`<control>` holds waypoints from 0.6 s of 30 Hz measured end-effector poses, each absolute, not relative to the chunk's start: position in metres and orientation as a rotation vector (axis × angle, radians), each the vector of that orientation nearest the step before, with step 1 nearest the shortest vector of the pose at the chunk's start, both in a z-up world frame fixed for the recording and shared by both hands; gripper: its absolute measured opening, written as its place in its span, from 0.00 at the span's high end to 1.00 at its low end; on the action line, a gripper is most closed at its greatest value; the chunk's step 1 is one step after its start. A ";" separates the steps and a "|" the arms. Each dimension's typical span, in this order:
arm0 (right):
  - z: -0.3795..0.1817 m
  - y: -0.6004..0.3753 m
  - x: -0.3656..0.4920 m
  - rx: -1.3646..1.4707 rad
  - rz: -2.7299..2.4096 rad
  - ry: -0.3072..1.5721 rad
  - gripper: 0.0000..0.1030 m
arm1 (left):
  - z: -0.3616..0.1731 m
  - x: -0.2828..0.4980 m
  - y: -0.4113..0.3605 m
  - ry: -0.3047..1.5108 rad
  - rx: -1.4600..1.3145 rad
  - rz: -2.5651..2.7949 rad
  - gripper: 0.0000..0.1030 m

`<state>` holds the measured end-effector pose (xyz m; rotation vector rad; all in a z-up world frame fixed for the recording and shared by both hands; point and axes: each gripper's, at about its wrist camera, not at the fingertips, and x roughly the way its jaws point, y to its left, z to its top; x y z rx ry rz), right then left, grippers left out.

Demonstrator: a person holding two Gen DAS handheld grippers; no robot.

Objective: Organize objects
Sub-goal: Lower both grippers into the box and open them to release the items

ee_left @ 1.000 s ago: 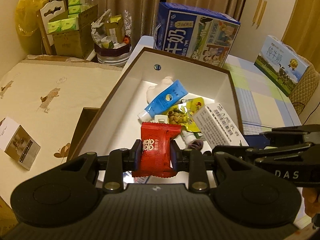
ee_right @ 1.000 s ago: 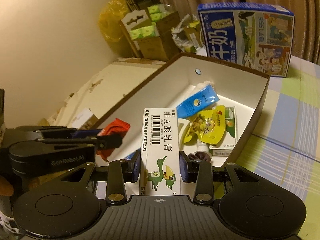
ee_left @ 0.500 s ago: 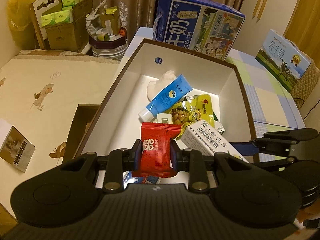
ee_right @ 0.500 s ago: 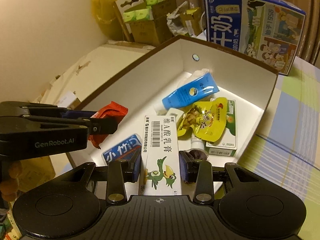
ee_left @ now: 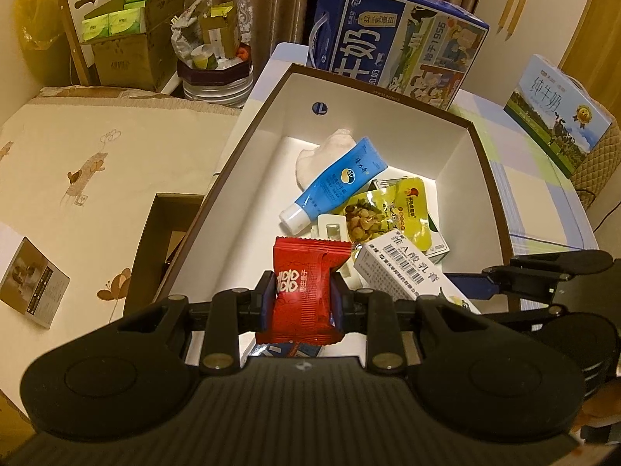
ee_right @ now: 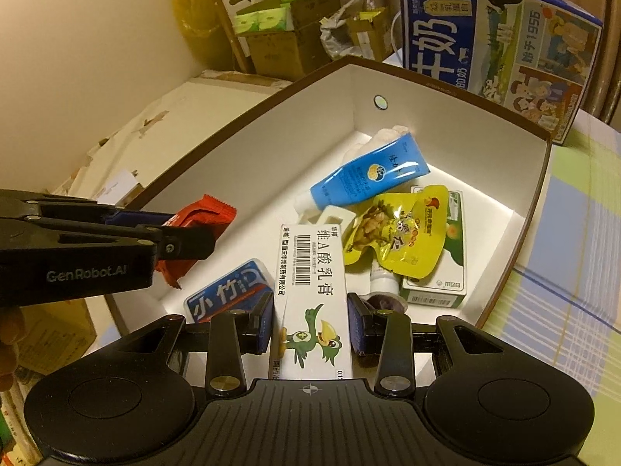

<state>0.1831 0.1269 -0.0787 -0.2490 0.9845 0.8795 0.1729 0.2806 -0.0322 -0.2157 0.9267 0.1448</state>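
Observation:
My left gripper (ee_left: 302, 299) is shut on a red snack packet (ee_left: 304, 291), held over the near end of the white box with a brown rim (ee_left: 256, 155). My right gripper (ee_right: 310, 322) is shut on a white ointment carton with a green bird (ee_right: 312, 295), also over the box's near end. The left gripper (ee_right: 186, 239) shows at the left of the right wrist view, the red packet (ee_right: 202, 215) in it. The carton (ee_left: 407, 268) appears to the right of the packet. In the box lie a blue tube (ee_right: 368, 178), a yellow pouch (ee_right: 399, 233) and a blue pack (ee_right: 229, 291).
A large blue milk carton box (ee_left: 396, 46) stands behind the white box, a second milk box (ee_left: 555, 112) at far right on the checked tablecloth (ee_right: 574, 272). A cream bed surface (ee_left: 77, 163) lies left, with cardboard boxes of green packs (ee_left: 128, 35) beyond. A green-white box (ee_right: 446, 272) rests under the pouch.
Both grippers have moved forward and down toward the box's inside, each keeping its grip. The blue pack on the box floor has come into view under the right gripper.

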 end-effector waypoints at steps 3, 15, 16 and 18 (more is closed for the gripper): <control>-0.080 0.127 0.186 -0.225 0.877 0.990 0.65 | -0.032 0.174 0.280 0.928 -0.215 0.139 0.76; -0.072 0.120 0.187 -0.243 0.869 0.980 0.65 | -0.032 0.179 0.279 0.929 -0.211 0.120 0.76; -0.072 0.119 0.186 -0.244 0.868 0.980 0.65 | -0.032 0.179 0.278 0.930 -0.212 0.118 0.76; -0.071 0.118 0.186 -0.249 0.870 0.983 0.65 | -0.032 0.179 0.278 0.930 -0.214 0.116 0.76</control>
